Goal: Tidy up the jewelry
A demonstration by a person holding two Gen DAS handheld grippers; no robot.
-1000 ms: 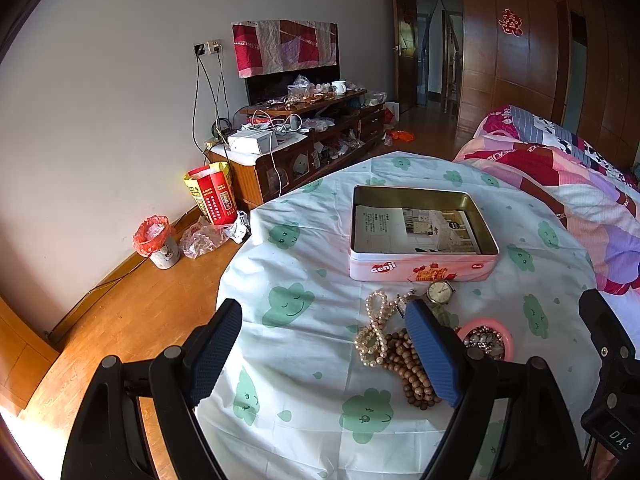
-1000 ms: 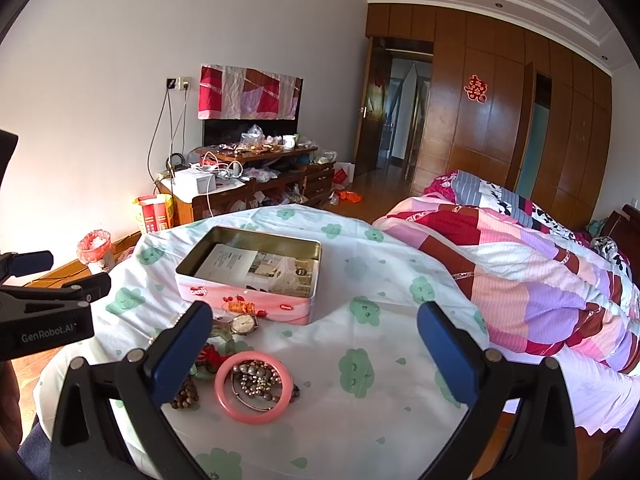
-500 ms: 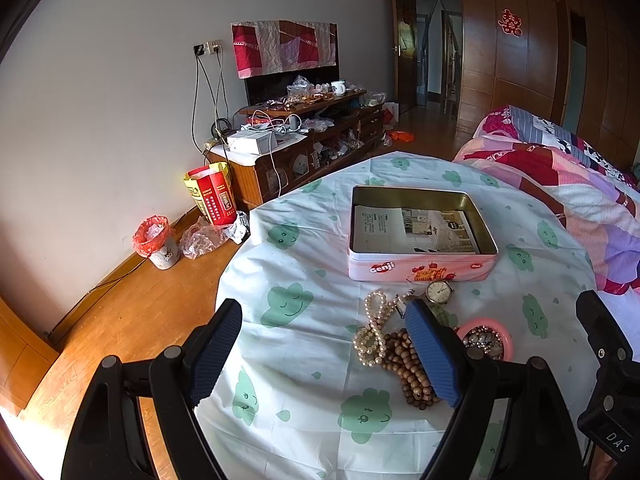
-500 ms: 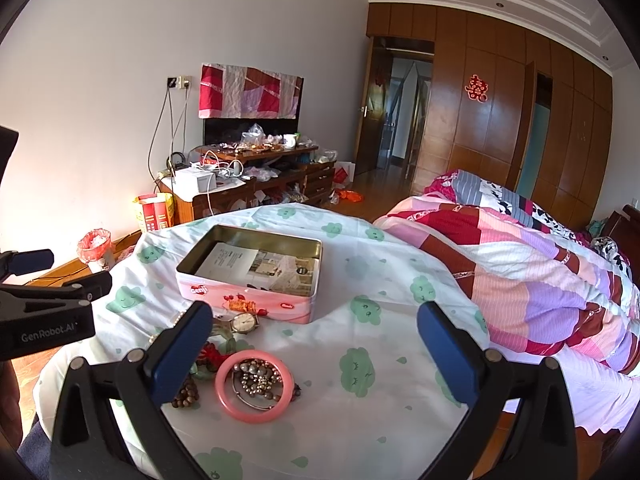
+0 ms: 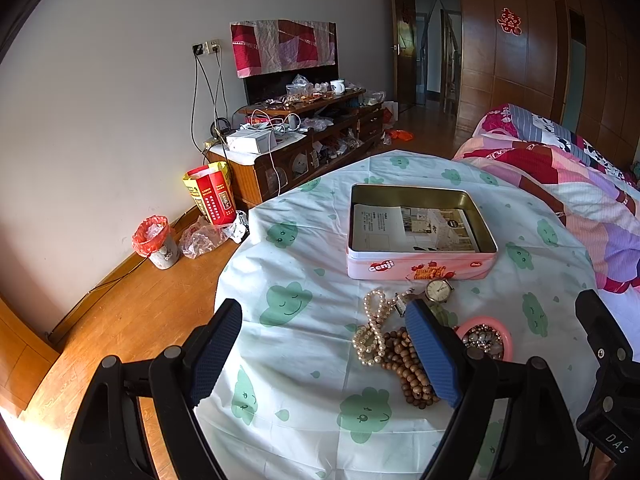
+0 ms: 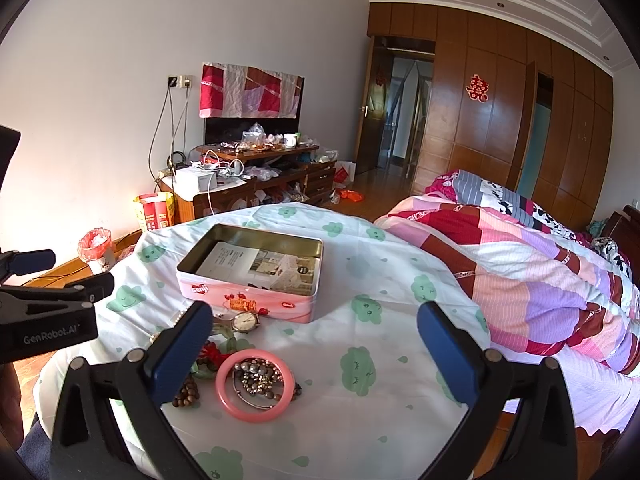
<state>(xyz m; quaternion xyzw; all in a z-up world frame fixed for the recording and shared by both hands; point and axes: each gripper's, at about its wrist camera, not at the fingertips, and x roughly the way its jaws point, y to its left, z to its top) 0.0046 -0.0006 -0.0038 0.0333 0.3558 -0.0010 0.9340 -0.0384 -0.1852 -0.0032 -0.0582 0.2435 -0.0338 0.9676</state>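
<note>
An open pink tin [image 5: 420, 268] [image 6: 256, 300] with papers inside sits on the round table. In front of it lie a pearl necklace [image 5: 372, 332], a brown wooden bead string [image 5: 404, 372], a wristwatch [image 5: 438, 291] [image 6: 244, 322], and a pink bangle [image 6: 255, 385] [image 5: 486, 338] ringing a cluster of metal beads. My left gripper [image 5: 324, 356] is open and empty above the near table, its right finger over the beads. My right gripper [image 6: 314, 352] is open and empty, hovering above the bangle.
The table wears a white cloth with green clouds [image 5: 288, 300]. A bed with a patchwork quilt [image 6: 540, 272] lies at the right. A cluttered TV cabinet [image 5: 304, 140], a red bag [image 5: 212, 196] and a small bin [image 5: 158, 242] stand by the far wall.
</note>
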